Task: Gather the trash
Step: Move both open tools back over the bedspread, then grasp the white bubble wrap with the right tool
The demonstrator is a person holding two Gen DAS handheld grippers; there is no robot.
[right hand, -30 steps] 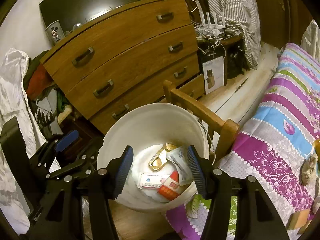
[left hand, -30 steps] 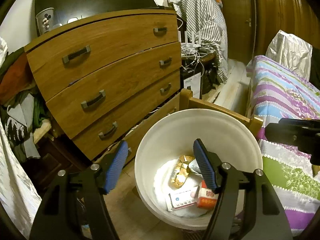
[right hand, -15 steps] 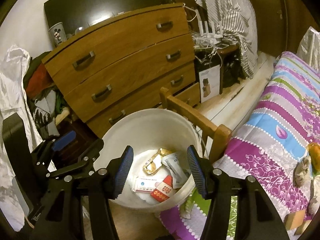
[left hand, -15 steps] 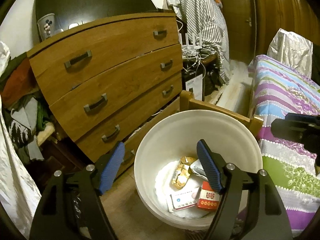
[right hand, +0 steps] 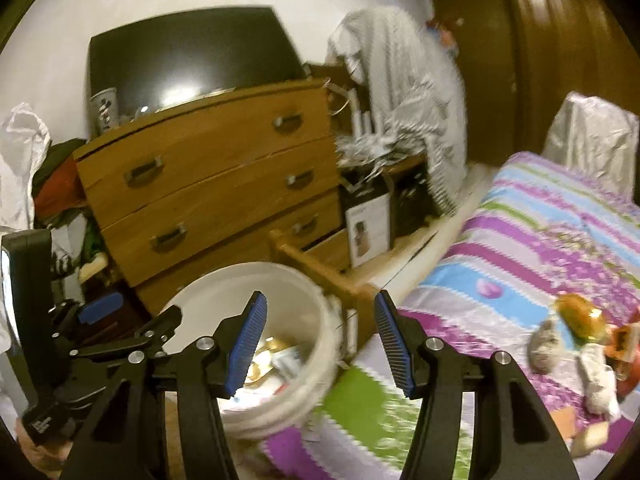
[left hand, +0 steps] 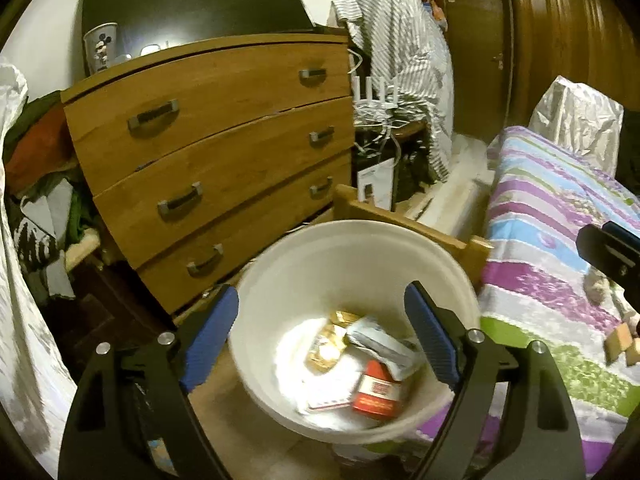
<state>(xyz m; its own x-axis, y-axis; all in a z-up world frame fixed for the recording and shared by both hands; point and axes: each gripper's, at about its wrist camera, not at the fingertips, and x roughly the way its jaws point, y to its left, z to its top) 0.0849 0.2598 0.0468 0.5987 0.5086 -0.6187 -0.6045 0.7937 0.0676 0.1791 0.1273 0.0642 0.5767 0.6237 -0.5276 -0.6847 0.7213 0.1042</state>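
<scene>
Trash blurred in white bucket, left tool just opening, right tool open, both empty.

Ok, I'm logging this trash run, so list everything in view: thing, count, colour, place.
bucket: one, white, on floor beside bed
trash in bucket: several packets, gold, white, red
chest of drawers: one, brown wood, behind bucket
cup: one, white, printed, on chest
bedspread: one, striped purple, blue, green
litter on bed: several pieces, right side, too blurred to count
striped garment: one, grey-white, hanging
left gripper: open, empty, over bucket
right gripper: open, empty, over bucket's edge
</scene>
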